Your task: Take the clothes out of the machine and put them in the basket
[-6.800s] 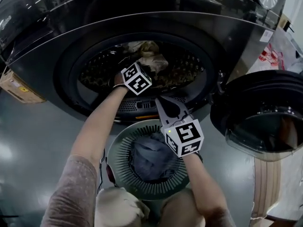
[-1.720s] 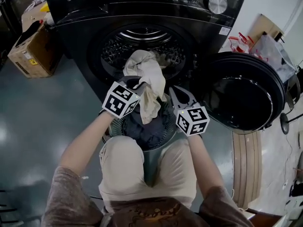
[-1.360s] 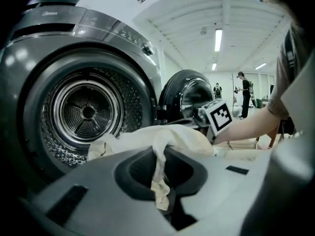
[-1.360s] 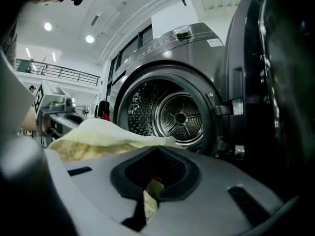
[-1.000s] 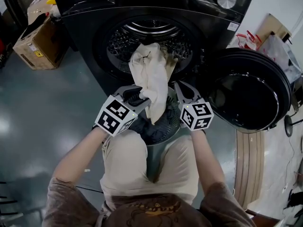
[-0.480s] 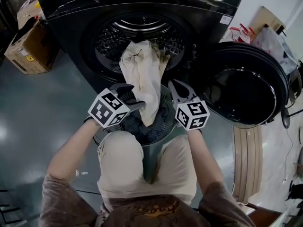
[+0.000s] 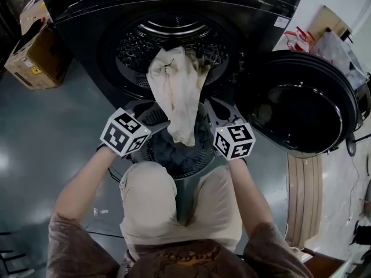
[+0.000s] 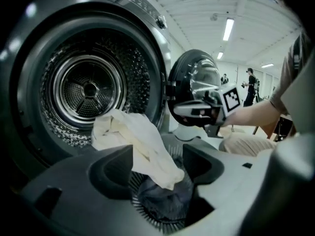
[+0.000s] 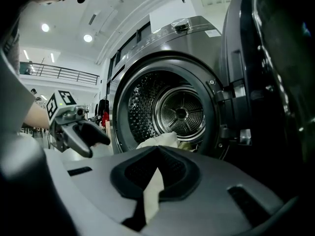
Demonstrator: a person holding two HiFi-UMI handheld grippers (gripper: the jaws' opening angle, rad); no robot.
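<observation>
A cream cloth (image 7: 177, 91) hangs from the lip of the washer drum (image 7: 174, 39) down into the round slatted basket (image 7: 203, 155), over dark clothes (image 7: 165, 152). My left gripper (image 7: 155, 116) sits at the basket's left rim, just left of the cloth. Its jaws have just been opening and stand open. In the left gripper view the cloth (image 8: 133, 141) passes between them without the pads pressing on it. My right gripper (image 7: 215, 106) is over the basket's right rim, shut and holding nothing. The cloth (image 9: 157, 141) shows behind its tips.
The black washer door (image 7: 301, 103) stands swung open at the right. A cardboard box (image 7: 32, 51) sits on the floor left of the machine, and bags (image 7: 307, 39) lie behind the door. The person's knees are just behind the basket.
The left gripper's jaws have opened off the cream cloth and the gripper has drawn back to the left and down. The cloth stays draped from the drum into the basket. The right gripper has kept still.
</observation>
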